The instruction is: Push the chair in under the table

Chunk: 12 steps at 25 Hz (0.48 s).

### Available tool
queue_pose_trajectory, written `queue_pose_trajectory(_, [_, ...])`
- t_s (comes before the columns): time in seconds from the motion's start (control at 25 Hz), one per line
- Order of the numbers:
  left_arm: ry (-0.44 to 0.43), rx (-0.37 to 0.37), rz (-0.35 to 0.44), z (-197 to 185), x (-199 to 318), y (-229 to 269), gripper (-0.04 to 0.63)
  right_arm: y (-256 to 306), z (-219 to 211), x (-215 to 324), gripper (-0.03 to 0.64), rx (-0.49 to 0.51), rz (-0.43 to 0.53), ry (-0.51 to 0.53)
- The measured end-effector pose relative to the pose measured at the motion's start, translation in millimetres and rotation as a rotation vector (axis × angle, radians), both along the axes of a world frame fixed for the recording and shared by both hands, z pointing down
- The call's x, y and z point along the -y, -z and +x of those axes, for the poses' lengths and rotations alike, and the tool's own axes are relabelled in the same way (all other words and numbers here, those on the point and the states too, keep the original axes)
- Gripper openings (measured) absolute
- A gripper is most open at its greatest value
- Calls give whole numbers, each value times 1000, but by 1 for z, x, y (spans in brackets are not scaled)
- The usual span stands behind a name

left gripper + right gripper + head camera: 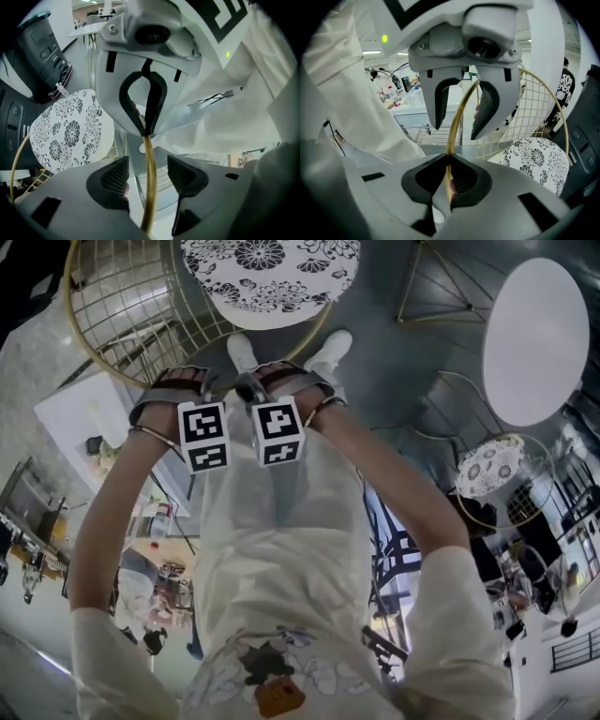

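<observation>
Left tongs (149,174) apart around gold chair rim (149,154) | right tongs (448,180) clamped on that rim, just beside

Grey floor (380,390) beside the chair (141,306); gold frame (441,282) and white round table (534,338) at right

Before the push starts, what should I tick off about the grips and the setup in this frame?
1. Right gripper shut on the gold chair rim: ok.
2. Left gripper gripping that rim: not ok; jaws open, rim between the pads, unpressed.
3. Floral cushion lying flat, face up: ok.
4. Cushion under the white table: not ok; they stand apart.
5. Route to the table free: cannot tell.
</observation>
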<state>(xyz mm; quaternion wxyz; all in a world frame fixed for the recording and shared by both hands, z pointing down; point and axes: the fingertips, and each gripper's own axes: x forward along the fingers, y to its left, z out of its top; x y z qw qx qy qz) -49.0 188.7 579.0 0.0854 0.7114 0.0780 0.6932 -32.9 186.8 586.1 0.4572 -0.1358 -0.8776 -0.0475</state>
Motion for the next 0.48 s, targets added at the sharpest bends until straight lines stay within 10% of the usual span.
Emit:
queue_pose_trajectory(0.12, [-35, 17, 21, -4, -8, -13, 245, -2, 0, -2, 38, -6, 5, -1])
queue_pose_trajectory(0.24, [-97, 23, 101, -6, -3, -19, 56, -14, 2, -3, 97, -45, 15, 3])
queue_pose_trajectory(0.48, [-104, 15, 112, -5, -3, -20, 49, -22, 3, -1, 54, -67, -7, -2])
